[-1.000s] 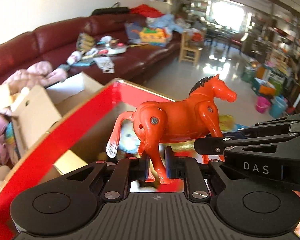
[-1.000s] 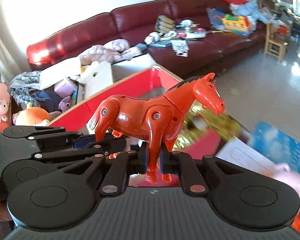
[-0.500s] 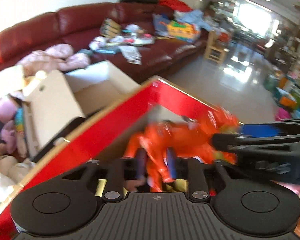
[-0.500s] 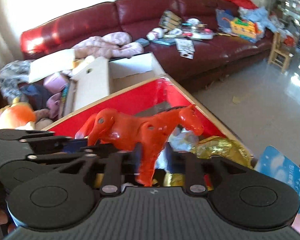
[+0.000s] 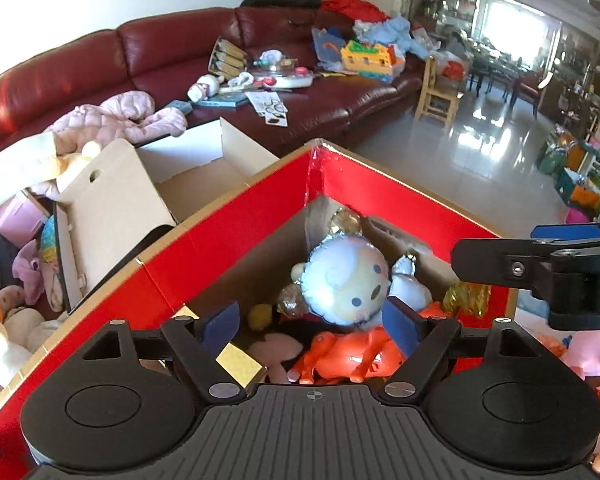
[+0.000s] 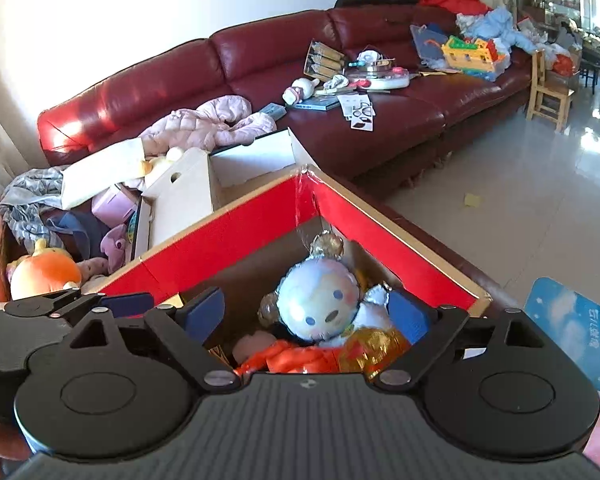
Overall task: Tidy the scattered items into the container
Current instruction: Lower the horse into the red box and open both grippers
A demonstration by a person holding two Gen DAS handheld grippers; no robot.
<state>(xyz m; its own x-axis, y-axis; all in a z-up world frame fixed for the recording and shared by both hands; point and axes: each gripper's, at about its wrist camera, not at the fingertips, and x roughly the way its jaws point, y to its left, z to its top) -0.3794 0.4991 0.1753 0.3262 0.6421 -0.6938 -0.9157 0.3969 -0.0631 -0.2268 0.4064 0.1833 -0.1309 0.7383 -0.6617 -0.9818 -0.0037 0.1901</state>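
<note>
The orange toy horse (image 5: 352, 354) lies on its side inside the red cardboard box (image 5: 228, 232), below a white foil bear balloon (image 5: 346, 280). It also shows in the right wrist view (image 6: 296, 358), beside a gold foil piece (image 6: 374, 348) and under the balloon (image 6: 320, 308) in the box (image 6: 236, 232). My left gripper (image 5: 312, 322) is open and empty just above the horse. My right gripper (image 6: 306, 314) is open and empty over the same box. The right gripper also shows at the right of the left wrist view (image 5: 540, 268).
A white cardboard box (image 6: 220, 176) stands behind the red one. A dark red sofa (image 6: 260, 60) strewn with toys and clothes runs along the wall. Plush toys (image 6: 44, 272) pile at the left. A blue card (image 6: 572, 332) lies at the right. Tiled floor (image 6: 520, 208) lies beyond.
Both grippers held the orange horse above the box, lowered it in, and opened. The horse now lies in the box, free of both.
</note>
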